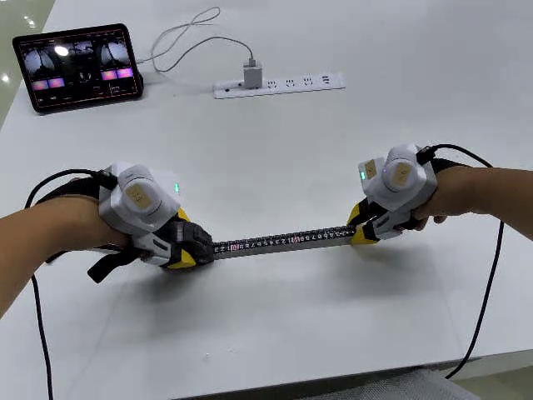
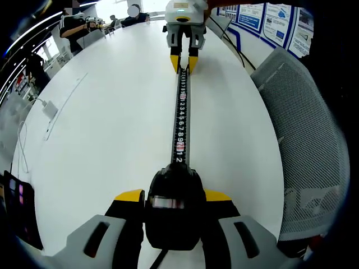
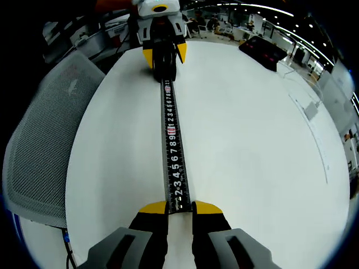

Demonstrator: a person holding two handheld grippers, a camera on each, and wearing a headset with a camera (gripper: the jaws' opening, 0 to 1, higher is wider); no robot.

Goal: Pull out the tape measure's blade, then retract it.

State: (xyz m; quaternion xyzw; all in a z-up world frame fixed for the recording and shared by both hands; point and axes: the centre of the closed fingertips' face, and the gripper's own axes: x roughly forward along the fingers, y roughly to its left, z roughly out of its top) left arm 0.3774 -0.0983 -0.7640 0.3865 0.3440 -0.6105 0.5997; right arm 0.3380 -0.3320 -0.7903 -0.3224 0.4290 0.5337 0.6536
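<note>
Scene: a plain white table [image 1: 333, 142] seen from above, with a hand-held gripper at each side and a measuring tape stretched between them.
Tape measure: the black, rounded plastic tape measure case [image 2: 174, 216] sits low over the table on the person's left. Its dark metal blade with white numerals [image 3: 171, 151] runs straight out to the right, just above the table.
Left gripper: the left gripper [image 1: 185, 247] has its yellow-tipped fingers [image 2: 130, 196] closed against both sides of the case, probably to anchor it against the pull.
Right gripper: the right gripper [image 1: 364, 231] has its fingers [image 3: 207, 208] almost together, pinching the blade's free end so the blade cannot spring back.
Stage: the blade is drawn out, and retraction looks not yet begun.
Risk: if the pinch slips, the blade would likely snap back into the case.
</note>
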